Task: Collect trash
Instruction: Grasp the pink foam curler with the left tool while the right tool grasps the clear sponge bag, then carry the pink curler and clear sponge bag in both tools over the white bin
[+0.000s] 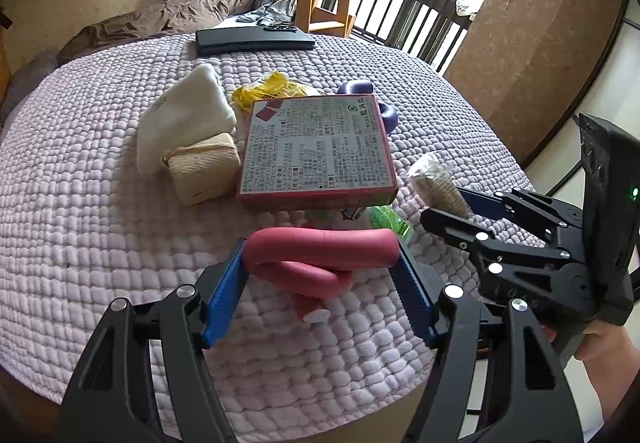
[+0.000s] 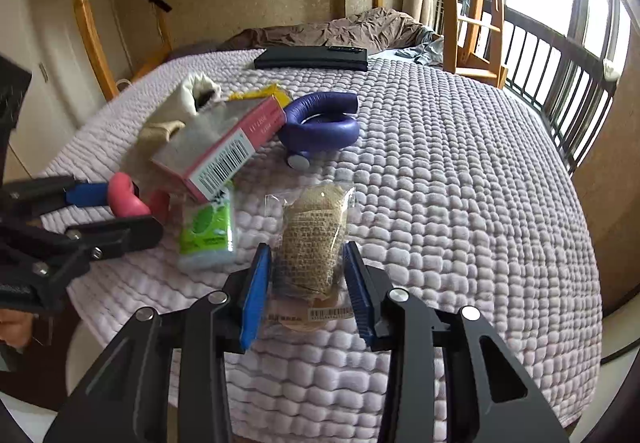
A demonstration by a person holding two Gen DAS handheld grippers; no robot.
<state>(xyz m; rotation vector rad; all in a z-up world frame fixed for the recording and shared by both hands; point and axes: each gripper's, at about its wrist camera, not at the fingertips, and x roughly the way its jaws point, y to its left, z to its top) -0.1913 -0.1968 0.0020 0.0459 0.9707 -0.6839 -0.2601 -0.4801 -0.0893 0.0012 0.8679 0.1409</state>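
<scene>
My left gripper has its blue ribbed pads on either end of a pink foam roller, a smooth bent tube with a white end cap; the jaws are spread wide and pinching it at both ends. At 12 o'clock from it a flat pink box, printed cardboard with dense text, lies tilted, propped on other items. At 10 o'clock sit a tan paper-wrapped bundle and a soft cream cloth. A crumpled yellow bag shows behind the box.

My right gripper straddles a clear crinkly packet holding coarse woven tan material, with a barcode label at its near end. The pads are just beside both sides of the packet; I cannot tell whether they touch it. At 10 o'clock a green-and-white tissue pack lies flat, its far end under the box's barcoded edge. At 12 o'clock a purple foam roller, coiled, rests against the box.

Everything lies on a lilac quilted blanket with a bubbled texture. A dark flat case lies at the far edge, well apart.
</scene>
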